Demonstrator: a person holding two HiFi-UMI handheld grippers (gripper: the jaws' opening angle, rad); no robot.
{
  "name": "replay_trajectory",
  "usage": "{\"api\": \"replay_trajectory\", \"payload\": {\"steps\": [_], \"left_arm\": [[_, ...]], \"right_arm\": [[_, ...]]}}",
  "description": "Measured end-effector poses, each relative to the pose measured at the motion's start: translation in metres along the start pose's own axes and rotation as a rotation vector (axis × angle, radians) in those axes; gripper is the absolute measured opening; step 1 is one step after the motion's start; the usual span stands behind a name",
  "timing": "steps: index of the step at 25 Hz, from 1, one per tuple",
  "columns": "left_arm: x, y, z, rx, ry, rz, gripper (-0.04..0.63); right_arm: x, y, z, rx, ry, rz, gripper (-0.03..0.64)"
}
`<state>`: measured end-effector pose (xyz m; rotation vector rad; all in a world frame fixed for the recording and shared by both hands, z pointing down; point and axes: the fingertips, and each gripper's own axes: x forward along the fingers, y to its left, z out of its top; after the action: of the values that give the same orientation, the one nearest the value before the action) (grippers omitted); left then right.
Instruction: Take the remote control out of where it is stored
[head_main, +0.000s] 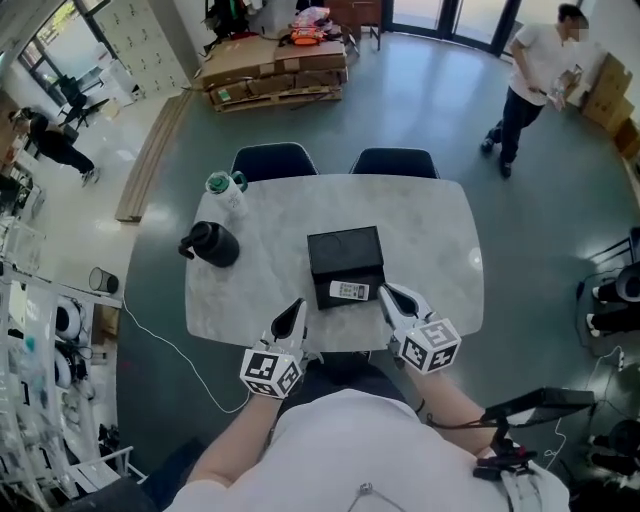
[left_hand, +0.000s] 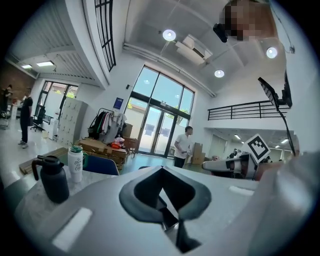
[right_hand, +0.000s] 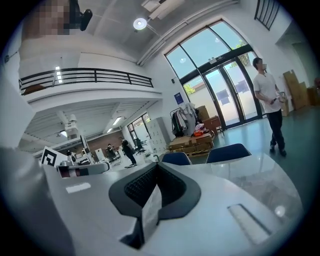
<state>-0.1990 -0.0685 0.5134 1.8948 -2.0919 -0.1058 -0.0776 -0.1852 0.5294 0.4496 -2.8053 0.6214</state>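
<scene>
A black box (head_main: 345, 262) stands closed on the marble table (head_main: 420, 225), near its front edge. A small white rectangle with dark marks (head_main: 349, 291) shows on the box's near side; I cannot tell whether it is a label or the remote control. My left gripper (head_main: 298, 304) hovers just left of the box's near corner with its jaws together. On the other side, my right gripper (head_main: 384, 291) points at the near right corner, jaws also together and empty. Both gripper views look out level over the tabletop, so the box is out of their sight.
A black jug (head_main: 210, 243) and a white tumbler with a green lid (head_main: 227, 192) stand at the table's left. Two dark blue chairs (head_main: 273, 160) are tucked in at the far side. A person (head_main: 535, 70) stands far right, and a cable (head_main: 170, 345) trails on the floor.
</scene>
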Motion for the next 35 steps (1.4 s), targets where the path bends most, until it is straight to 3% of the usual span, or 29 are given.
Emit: {"api": "replay_trajectory", "payload": {"steps": [3, 5, 8, 13, 18, 20, 25, 35], "left_arm": [[0.024, 0.003, -0.011, 0.032, 0.065, -0.054, 0.002], [0.044, 0.005, -0.024, 0.102, 0.12, -0.111, 0.002], [0.074, 0.001, -0.057, 0.316, 0.246, -0.231, 0.053], [0.106, -0.006, -0.154, 0.596, 0.586, -0.476, 0.158], [0.119, 0.018, -0.249, 0.98, 0.882, -0.625, 0.224], [0.121, 0.022, -0.278, 1.074, 0.952, -0.681, 0.226], [0.135, 0.024, -0.315, 1.176, 1.045, -0.749, 0.232], [0.155, 0.025, -0.347, 1.246, 1.177, -0.826, 0.275]], "right_arm": [[0.008, -0.01, -0.008, 0.032, 0.023, -0.023, 0.026], [0.012, -0.018, -0.01, 0.052, 0.024, -0.05, 0.026], [0.007, -0.03, -0.008, 0.073, 0.003, -0.102, 0.026], [-0.031, -0.049, -0.02, 0.129, 0.01, -0.25, 0.027], [-0.054, -0.068, -0.032, 0.192, 0.002, -0.349, 0.026], [-0.066, -0.075, -0.043, 0.219, 0.006, -0.39, 0.027], [-0.086, -0.091, -0.066, 0.277, -0.001, -0.468, 0.026], [-0.101, -0.105, -0.079, 0.329, -0.022, -0.539, 0.028]]}}
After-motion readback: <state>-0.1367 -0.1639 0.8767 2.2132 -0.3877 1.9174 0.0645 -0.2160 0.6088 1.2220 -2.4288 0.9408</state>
